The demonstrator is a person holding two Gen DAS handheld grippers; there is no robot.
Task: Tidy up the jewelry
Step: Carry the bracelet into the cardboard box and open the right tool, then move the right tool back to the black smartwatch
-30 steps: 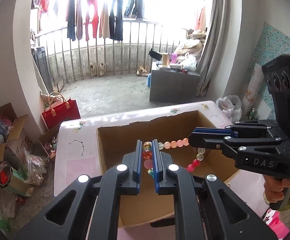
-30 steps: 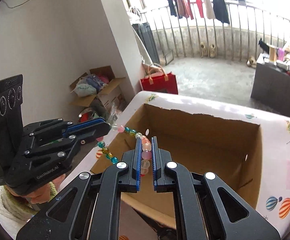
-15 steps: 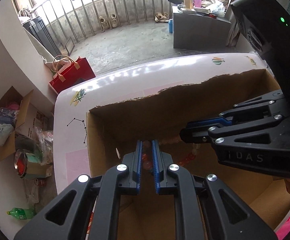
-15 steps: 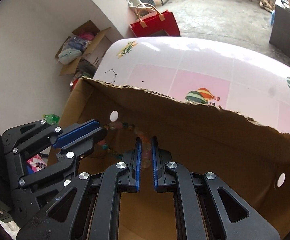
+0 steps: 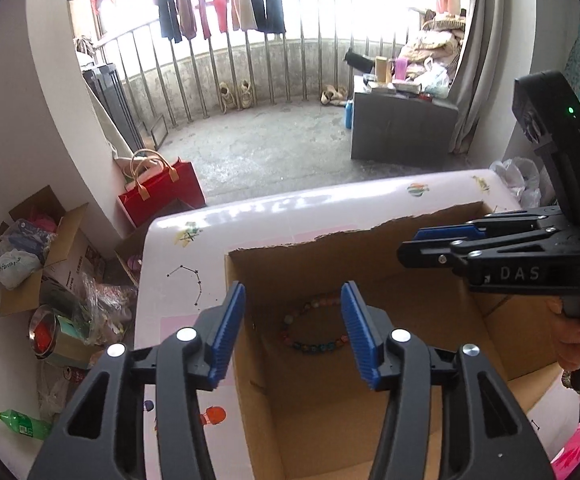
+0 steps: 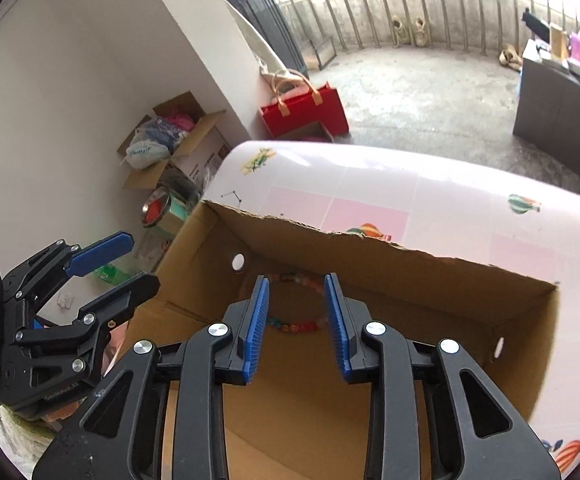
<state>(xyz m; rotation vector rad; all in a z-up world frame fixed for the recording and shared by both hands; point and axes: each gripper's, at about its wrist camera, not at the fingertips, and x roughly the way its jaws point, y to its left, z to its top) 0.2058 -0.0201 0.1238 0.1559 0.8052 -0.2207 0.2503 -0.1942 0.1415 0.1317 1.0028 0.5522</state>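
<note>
- Bead bracelet (image 5: 314, 326) is lying in a loose ring on the floor of the cardboard box (image 5: 370, 408), up near its far left corner. The box sits on the bench (image 5: 257, 220) with the pink patterned cover.
- Left gripper (image 5: 293, 334) is over the box with its blue pads spreading apart. Nothing pinched between them; the bracelet only shows through the gap, down below.
- Right gripper (image 6: 296, 322) same deal: its jaws are opening, nothing held, bracelet visible underneath on the box floor.
- So I'd call this the let-go step, and the bracelet looks properly dropped in.
- To finish it cleanly, I'd let both sets of pads open all the way before pulling out, so no bead snags on the ridged rubber.
- Then lift straight up, clear of the torn far edge and side walls of the box. It looks light, so a bump could shove it along the bench.
</note>
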